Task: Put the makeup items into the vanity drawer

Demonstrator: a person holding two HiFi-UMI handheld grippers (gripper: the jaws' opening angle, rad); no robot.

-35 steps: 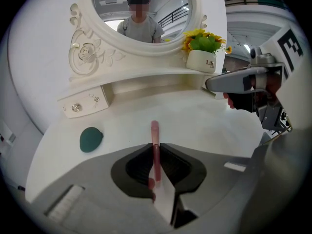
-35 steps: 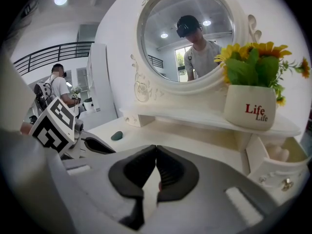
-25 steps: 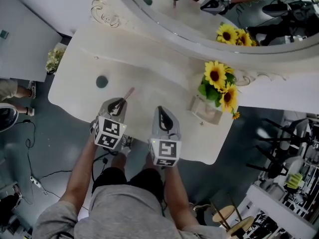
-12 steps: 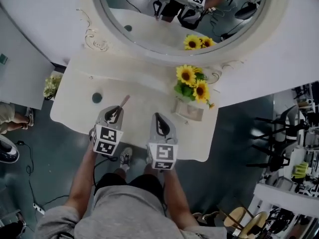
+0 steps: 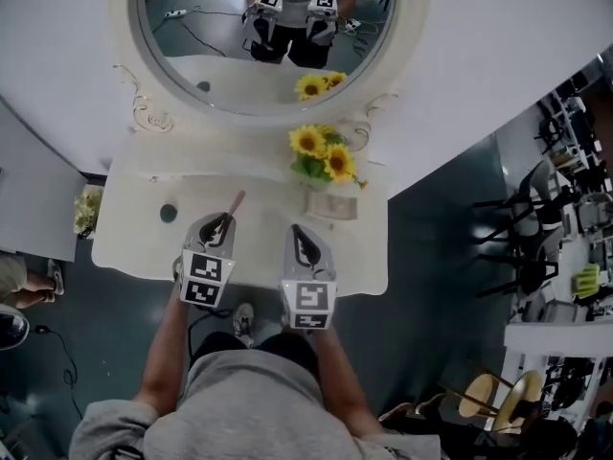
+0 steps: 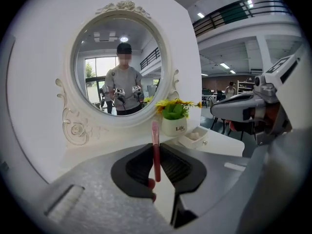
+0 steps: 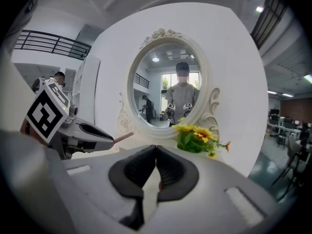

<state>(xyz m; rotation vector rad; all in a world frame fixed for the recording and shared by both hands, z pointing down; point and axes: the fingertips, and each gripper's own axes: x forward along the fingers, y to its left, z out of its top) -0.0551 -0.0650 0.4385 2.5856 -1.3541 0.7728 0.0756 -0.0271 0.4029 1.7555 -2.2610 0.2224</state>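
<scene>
1. The pink stick (image 6: 155,130) should handle as a light, stiff thing. It is thin and rigid with hardly any weight, but smooth and round, so it may swivel or slip in a pinch taken near one end
2. The best hold is probably square across the lower shaft, leaving enough length free in front to steer the tip into the small white drawer (image 5: 332,207). A hard squeeze is not called for. Whether the far end is a soft brush or a lip tip I cannot tell, so that end is better not clamped or knocked
3. The left gripper (image 6: 156,146) has such a hold: its jaws press on the stick's lower part, and the stick stands up and forward from between them. The right gripper (image 7: 156,147) has its jaws together, with nothing visible between them
4. The stick is slim and straight, pink to red and paler toward the far end, much like a lip pencil or a thin makeup brush. No print on it can be read
5. In the head view the stick is held to the left of the sunflower pot (image 5: 321,161) and nearer the person. The drawer lies just beside the pot on the person's side, with something white in it. A dark round item (image 5: 169,213) lies well apart from the pot, farther left than the stick
</scene>
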